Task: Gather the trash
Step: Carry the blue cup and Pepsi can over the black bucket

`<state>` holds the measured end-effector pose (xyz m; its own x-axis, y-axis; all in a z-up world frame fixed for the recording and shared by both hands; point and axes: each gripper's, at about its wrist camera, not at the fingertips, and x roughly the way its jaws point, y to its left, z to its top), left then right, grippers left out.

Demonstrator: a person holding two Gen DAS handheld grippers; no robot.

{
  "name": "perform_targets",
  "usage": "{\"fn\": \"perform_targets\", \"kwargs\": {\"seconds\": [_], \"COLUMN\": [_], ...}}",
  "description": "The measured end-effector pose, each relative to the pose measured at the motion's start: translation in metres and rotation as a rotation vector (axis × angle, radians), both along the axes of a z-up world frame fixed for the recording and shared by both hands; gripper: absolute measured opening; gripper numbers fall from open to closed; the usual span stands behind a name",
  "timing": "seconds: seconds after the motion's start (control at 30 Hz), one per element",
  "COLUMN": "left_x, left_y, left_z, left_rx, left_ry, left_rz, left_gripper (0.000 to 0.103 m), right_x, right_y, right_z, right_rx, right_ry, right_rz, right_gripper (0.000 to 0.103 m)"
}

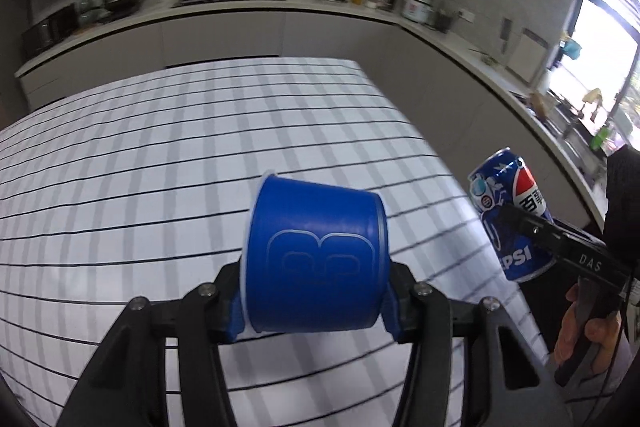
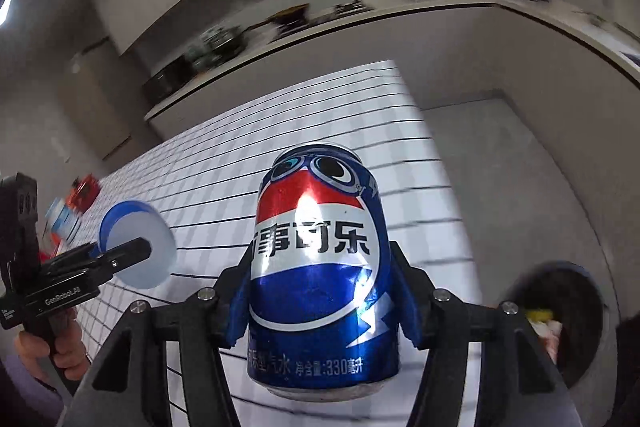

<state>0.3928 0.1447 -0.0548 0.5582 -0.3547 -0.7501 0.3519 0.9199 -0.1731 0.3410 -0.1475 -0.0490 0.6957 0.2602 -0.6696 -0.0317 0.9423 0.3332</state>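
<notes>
- Blue cup (image 1: 314,259) sits dead centre in the left wrist view, tipped on its side, rim toward nine o'clock, lifted above the checked tablecloth (image 1: 160,155).
- Left gripper (image 1: 314,303) is clamped narrow on the cup, blue pads pressing both sides.
- Pepsi can (image 2: 320,279) fills the right wrist view, upright, and the right gripper (image 2: 324,311) squeezes it on both flanks.
- Only the right view catches the dark bin (image 2: 560,319) at four o'clock, with scraps inside, and the clutter (image 2: 72,211) at nine o'clock.
- Only the left view shows the window (image 1: 596,67) at two o'clock.
</notes>
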Motion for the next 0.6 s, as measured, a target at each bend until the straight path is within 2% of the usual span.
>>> {"fn": "perform_targets", "kwargs": {"seconds": [0.2,0.3,0.47,0.53,0.6], "left_x": [-0.012,-0.018,-0.030,-0.035,-0.034], "left_y": [-0.100,-0.147,-0.222,-0.249,-0.279], "left_z": [-0.004,-0.013,-0.032,-0.044,-0.064], "left_rx": [-0.068,-0.100,-0.046,0.011,0.041], "left_ry": [0.050,0.111,0.191,0.185,0.237], "left_rz": [-0.207,-0.278,-0.309,-0.283,-0.252], "left_gripper": [0.054,0.054,0.054,0.054,0.054], "right_x": [-0.061,-0.080,-0.084,-0.080,-0.070], "right_y": [-0.117,-0.150,-0.190,-0.205,-0.222], "right_z": [-0.019,-0.041,-0.087,-0.109,-0.128], "right_rx": [-0.070,-0.073,-0.055,-0.038,-0.040], "right_ry": [0.081,0.160,0.266,0.293,0.320], "right_rz": [-0.277,-0.357,-0.359,-0.338,-0.296], "right_gripper": [0.062,0.062,0.062,0.062,0.063]}}
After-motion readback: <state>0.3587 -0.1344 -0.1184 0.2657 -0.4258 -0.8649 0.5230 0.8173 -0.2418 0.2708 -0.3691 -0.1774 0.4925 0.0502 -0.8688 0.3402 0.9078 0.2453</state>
